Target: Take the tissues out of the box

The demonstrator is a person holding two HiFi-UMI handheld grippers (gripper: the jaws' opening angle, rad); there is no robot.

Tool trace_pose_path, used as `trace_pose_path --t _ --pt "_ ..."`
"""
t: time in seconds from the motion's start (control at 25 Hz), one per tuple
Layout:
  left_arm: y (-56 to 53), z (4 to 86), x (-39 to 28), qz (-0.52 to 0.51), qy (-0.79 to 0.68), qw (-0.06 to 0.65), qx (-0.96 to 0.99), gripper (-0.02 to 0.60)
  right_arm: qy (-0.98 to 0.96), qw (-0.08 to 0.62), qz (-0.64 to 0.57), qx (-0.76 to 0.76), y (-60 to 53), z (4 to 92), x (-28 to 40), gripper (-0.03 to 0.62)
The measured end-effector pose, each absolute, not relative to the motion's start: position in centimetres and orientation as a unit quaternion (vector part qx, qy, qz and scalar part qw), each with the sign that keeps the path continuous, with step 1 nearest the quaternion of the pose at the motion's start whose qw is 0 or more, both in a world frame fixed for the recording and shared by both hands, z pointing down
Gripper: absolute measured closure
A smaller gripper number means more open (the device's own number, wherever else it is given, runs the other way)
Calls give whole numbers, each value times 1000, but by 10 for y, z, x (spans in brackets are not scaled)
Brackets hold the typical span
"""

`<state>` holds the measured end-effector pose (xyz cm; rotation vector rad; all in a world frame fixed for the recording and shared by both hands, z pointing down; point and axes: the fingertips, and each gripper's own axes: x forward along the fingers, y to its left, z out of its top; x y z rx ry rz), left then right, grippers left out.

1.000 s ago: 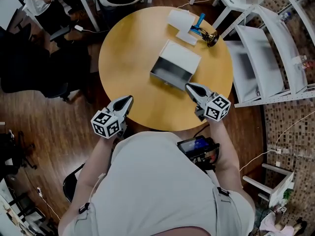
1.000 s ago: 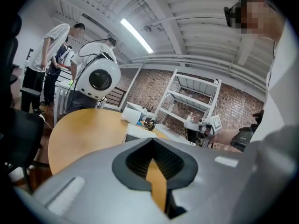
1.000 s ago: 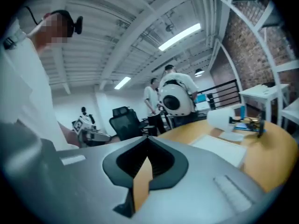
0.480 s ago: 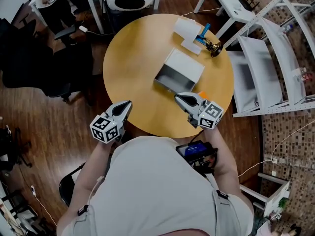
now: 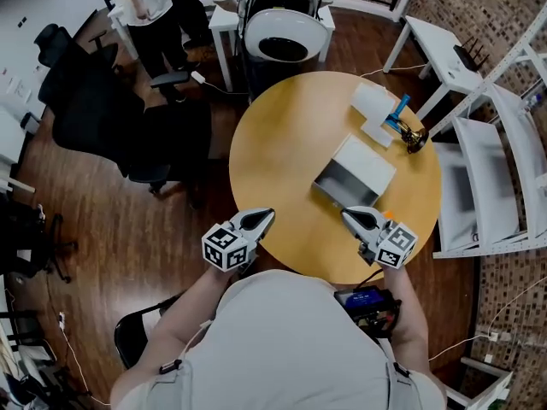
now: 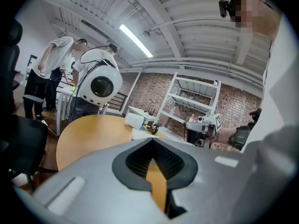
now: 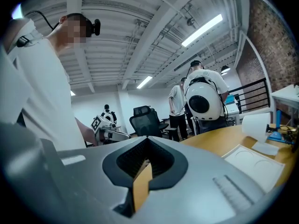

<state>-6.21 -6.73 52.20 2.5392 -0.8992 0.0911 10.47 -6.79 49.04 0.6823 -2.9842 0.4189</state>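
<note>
An open white box (image 5: 367, 162) with a grey inside lies at the middle right of the round yellow table (image 5: 282, 143); I see no tissues in its opening. My right gripper (image 5: 347, 214) is shut and empty, its tips just in front of the box's near corner. Shut and empty as well, my left gripper (image 5: 267, 214) hovers at the table's near edge, left of the box. In the right gripper view the box's white lid (image 7: 254, 160) lies to the right of the closed gripper (image 7: 148, 148). The left gripper (image 6: 152, 141) points across the table.
A white paper roll (image 5: 372, 101), a flat white sheet (image 5: 376, 131) and a blue-handled tool (image 5: 399, 109) lie at the table's far right. White shelving (image 5: 496, 169) stands to the right, a black office chair (image 5: 111, 118) to the left. People stand beyond the table.
The head view has pulled back and shifted, so the table looks smaller and further right. Both grippers stay shut near the table's front edge, the right one still by the box.
</note>
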Motion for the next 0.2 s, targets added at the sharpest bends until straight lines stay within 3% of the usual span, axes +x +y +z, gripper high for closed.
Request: trace_pose_path --t 0.2 --pt "-67 514 -69 33 -328 212 920 581 -968 22 128 216 -70 485 96 594"
